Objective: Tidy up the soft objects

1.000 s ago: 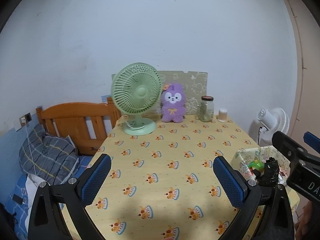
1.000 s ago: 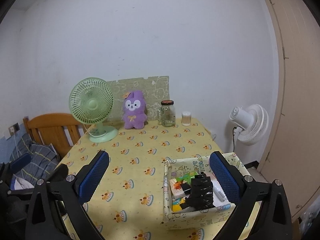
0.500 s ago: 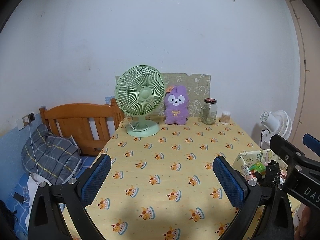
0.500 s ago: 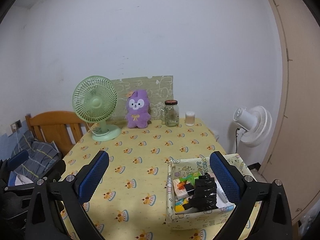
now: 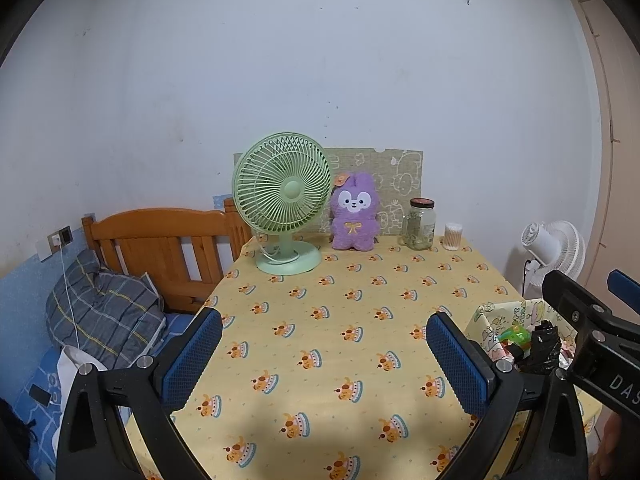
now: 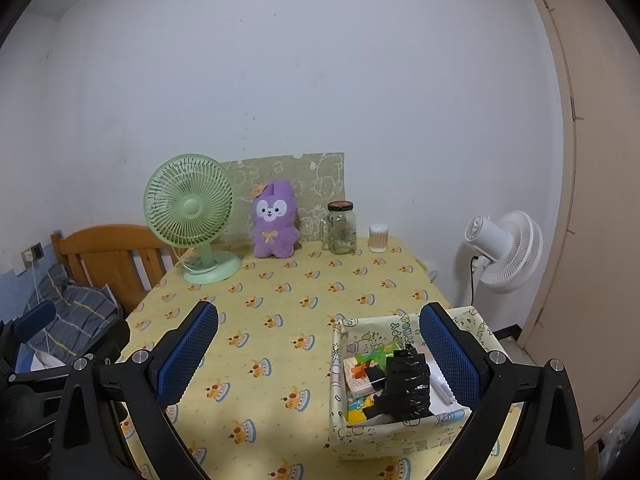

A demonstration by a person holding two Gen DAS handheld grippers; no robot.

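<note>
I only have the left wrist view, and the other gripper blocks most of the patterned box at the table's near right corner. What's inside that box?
Observer: The right wrist view shows the patterned paper box whole. A crumpled black plastic bag lies on top of colourful packets.
Operator: Is the right gripper holding anything?
Observer: No. The right gripper is open, its blue-padded fingers spread wide with nothing between them.
</note>
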